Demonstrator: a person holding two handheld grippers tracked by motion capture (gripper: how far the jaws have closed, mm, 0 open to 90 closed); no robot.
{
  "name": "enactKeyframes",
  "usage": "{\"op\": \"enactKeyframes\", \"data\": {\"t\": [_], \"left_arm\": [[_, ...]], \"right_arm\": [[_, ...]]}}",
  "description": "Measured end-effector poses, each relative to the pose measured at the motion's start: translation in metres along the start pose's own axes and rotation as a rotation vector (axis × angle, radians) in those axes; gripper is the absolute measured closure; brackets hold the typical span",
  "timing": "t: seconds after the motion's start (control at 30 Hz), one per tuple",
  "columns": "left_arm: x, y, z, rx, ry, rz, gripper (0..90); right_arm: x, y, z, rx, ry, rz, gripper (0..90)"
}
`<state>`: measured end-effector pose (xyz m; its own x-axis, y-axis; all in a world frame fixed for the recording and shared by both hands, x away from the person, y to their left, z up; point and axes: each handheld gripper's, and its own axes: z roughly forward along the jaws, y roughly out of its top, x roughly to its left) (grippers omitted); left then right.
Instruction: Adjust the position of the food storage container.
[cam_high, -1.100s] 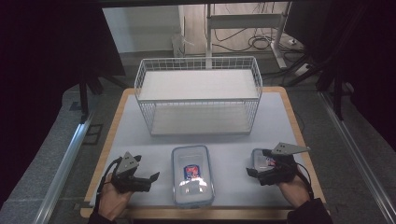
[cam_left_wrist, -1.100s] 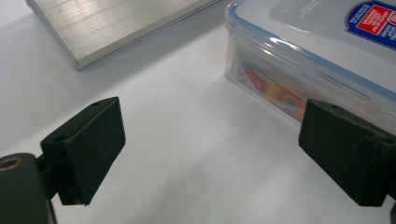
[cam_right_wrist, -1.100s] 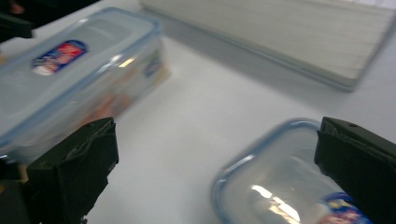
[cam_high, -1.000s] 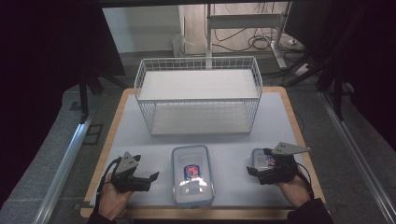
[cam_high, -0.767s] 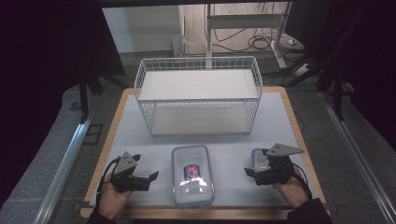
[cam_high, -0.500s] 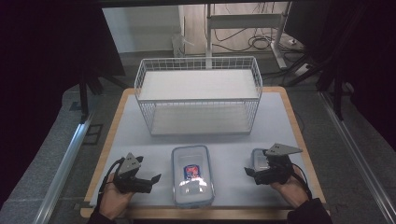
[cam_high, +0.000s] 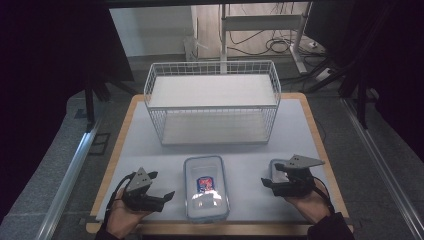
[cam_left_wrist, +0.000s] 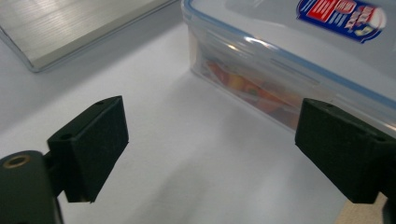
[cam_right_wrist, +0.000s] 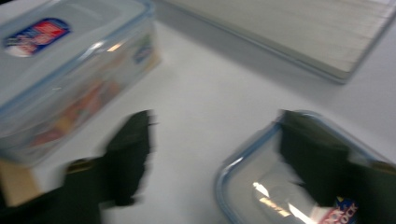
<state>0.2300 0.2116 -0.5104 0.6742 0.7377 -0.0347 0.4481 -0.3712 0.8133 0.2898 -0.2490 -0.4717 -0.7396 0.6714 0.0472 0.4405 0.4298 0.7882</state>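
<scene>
A clear lidded container with a blue rim and a red-and-blue label lies at the middle front of the white table top. To its left, my left gripper is open, its jaws just closing slightly. In the left gripper view, bare table lies between the jaws of the left gripper, with the container just beyond one jaw. My right gripper is at the front right. Its jaws have just been closing and still stand apart. They straddle the rim of a smaller clear container, blurred.
A white wire basket stands across the back of the table, open at the top. Its pale floor board lies just beyond the jaws. The table's wooden edge runs close by my right hand. Dark floor and cables lie beyond.
The right gripper's jaws have drawn closer together, with the small container's rim between them. The left gripper has tilted slightly. Both containers lie where they were.
</scene>
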Motion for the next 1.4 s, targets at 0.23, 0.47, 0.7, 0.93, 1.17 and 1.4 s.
{"op": "enactKeyframes", "data": {"t": [0.23, 0.47, 0.7, 0.93, 1.17, 1.4], "left_arm": [[-0.002, -0.002, 0.0, 0.004, 0.003, 0.005, 12.5], [-0.004, -0.002, 0.002, 0.014, -0.01, 0.013, 13.7], [-0.007, -0.003, 0.005, 0.029, -0.042, 0.029, 15.0], [-0.01, -0.002, 0.006, 0.04, -0.059, 0.047, 17.4], [-0.026, -0.008, 0.002, 0.086, -0.151, 0.065, 38.0], [-0.044, -0.006, 0.005, 0.131, -0.279, 0.09, 74.7]], "right_arm": [[0.014, 0.001, -0.002, 0.035, 0.057, -0.045, 86.8], [0.015, -0.005, 0.017, 0.126, -0.02, -0.051, 89.7], [0.007, -0.008, 0.017, 0.141, -0.063, -0.011, 89.9], [-0.008, -0.013, 0.008, 0.14, -0.102, 0.028, 89.9], [-0.003, -0.012, 0.003, 0.124, -0.104, 0.019, 89.7], [0.011, -0.011, 0.003, 0.107, -0.037, 0.008, 89.7]]}}
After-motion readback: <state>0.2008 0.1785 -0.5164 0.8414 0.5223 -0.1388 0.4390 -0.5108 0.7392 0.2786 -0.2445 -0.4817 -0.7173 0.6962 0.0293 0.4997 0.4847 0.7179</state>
